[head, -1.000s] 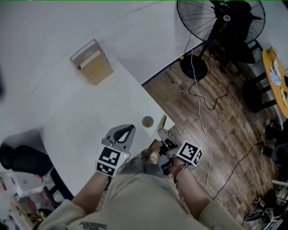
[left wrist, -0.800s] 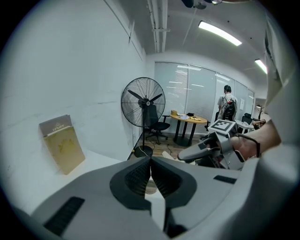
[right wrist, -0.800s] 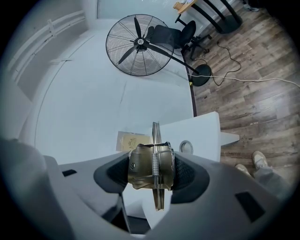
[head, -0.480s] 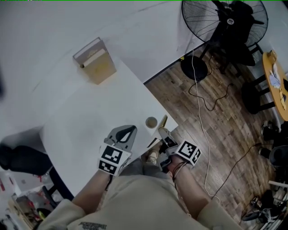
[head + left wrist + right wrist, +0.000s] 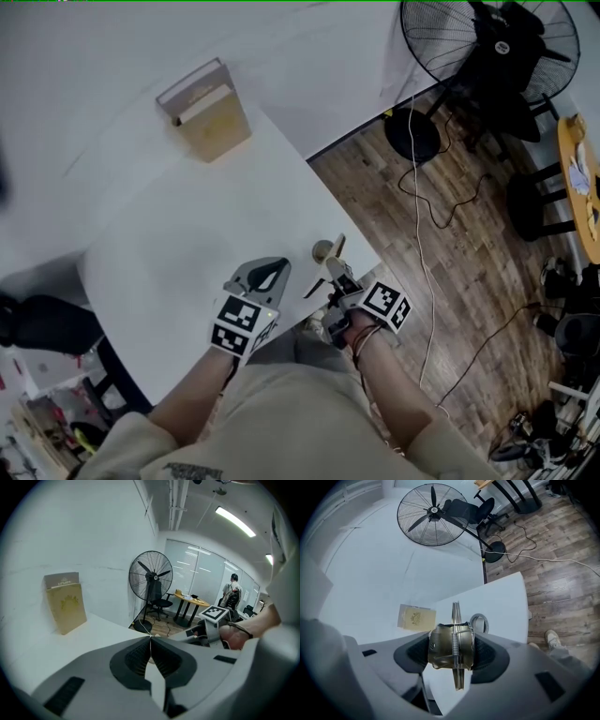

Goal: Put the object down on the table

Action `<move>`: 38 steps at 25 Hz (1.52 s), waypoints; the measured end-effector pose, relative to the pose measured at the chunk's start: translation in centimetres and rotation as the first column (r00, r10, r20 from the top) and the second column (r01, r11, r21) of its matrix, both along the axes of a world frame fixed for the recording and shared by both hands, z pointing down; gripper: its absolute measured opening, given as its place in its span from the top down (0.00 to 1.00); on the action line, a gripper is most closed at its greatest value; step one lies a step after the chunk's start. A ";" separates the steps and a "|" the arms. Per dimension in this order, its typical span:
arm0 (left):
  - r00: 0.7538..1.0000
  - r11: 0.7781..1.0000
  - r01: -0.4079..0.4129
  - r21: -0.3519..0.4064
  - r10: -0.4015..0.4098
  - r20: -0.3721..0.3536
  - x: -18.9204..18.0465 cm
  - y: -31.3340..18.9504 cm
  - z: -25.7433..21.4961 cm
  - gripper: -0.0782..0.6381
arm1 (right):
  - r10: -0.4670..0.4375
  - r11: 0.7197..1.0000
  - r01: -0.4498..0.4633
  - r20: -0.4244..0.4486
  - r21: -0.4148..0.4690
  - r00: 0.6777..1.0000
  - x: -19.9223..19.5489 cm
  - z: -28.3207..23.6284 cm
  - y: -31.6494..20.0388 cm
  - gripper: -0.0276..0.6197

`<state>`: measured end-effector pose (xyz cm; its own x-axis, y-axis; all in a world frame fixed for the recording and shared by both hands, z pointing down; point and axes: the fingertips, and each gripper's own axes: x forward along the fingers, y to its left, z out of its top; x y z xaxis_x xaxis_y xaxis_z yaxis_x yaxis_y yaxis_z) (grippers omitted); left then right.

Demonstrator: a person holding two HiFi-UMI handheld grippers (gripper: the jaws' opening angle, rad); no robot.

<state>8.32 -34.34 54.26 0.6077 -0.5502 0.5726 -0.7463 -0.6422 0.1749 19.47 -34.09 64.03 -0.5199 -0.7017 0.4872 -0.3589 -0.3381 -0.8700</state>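
Observation:
My right gripper [image 5: 331, 274] is shut on a brass-coloured metal clip [image 5: 453, 645] with a wire spring and long flat blades. It hovers at the white table's [image 5: 187, 244] near right edge. Just beyond the clip a small round ring-shaped thing [image 5: 322, 250] lies on the table; in the right gripper view the ring [image 5: 479, 622] shows past the clip's blade. My left gripper [image 5: 274, 269] rests over the table to the left, jaws shut with nothing between them [image 5: 150, 638]. From the left gripper view the right gripper's marker cube [image 5: 214, 613] and hand show to the right.
A tan box [image 5: 208, 114] stands at the table's far side against the white wall. Beyond the table's right edge is wood floor with a standing fan [image 5: 473, 56], a trailing white cable [image 5: 422, 234], black chairs and a yellow round table [image 5: 579, 173].
The right gripper with the clip has moved up from beside the table's edge to over it, closer to the round ring. The left gripper has barely shifted.

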 end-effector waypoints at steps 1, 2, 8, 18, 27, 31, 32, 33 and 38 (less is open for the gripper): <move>1.000 1.000 0.001 -0.007 -0.001 0.002 -0.1 -0.1 0.3 0.86 | -0.004 1.000 0.004 -0.008 -0.008 1.000 -0.1 0.6 -0.2 0.59; 1.000 1.000 0.002 -0.012 -0.002 0.004 -0.2 -0.1 0.6 0.86 | -0.009 1.000 0.009 -0.016 -0.016 1.000 -0.2 1.1 -0.3 0.59; 0.999 0.997 0.019 -0.071 -0.021 -0.032 -0.8 -0.6 2.2 0.86 | -0.067 0.997 0.064 -0.080 -0.033 0.995 -1.0 3.6 -1.3 0.59; 0.996 0.992 0.046 -0.119 -0.054 -0.066 -1.8 -1.3 3.4 0.86 | -0.176 0.984 0.173 -0.133 -0.037 0.975 -2.8 6.1 -3.4 0.59; 0.994 0.989 0.059 -0.135 -0.070 -0.079 -2.5 -1.3 3.6 0.86 | -0.321 0.944 0.328 -0.306 -0.027 0.896 -3.4 6.9 -3.8 0.57; 0.994 0.989 0.061 -0.138 -0.072 -0.082 -2.7 -1.3 3.7 0.86 | -0.386 0.912 0.405 -0.460 -0.060 0.800 -3.0 6.9 -3.6 0.53; 0.994 0.988 0.062 -0.140 -0.073 -0.081 -2.7 -1.2 3.7 0.86 | -0.394 0.907 0.416 -0.484 -0.066 0.782 -3.0 6.8 -3.6 0.51; 0.994 0.988 0.062 -0.142 -0.074 -0.080 -2.7 -1.2 3.7 0.86 | -0.401 0.903 0.424 -0.501 -0.072 0.767 -2.9 6.8 -3.6 0.49; 0.995 0.989 0.049 -0.142 -0.062 -0.083 -2.5 -1.2 3.8 0.86 | -0.418 0.891 0.444 -0.561 -0.097 0.715 -2.3 6.6 -3.3 0.44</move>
<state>5.83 -35.49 58.05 0.6291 -0.5028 0.5928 -0.7583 -0.5649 0.3255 17.16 -37.39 70.59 -0.4205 -0.4955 0.7600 -0.8764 0.0053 -0.4815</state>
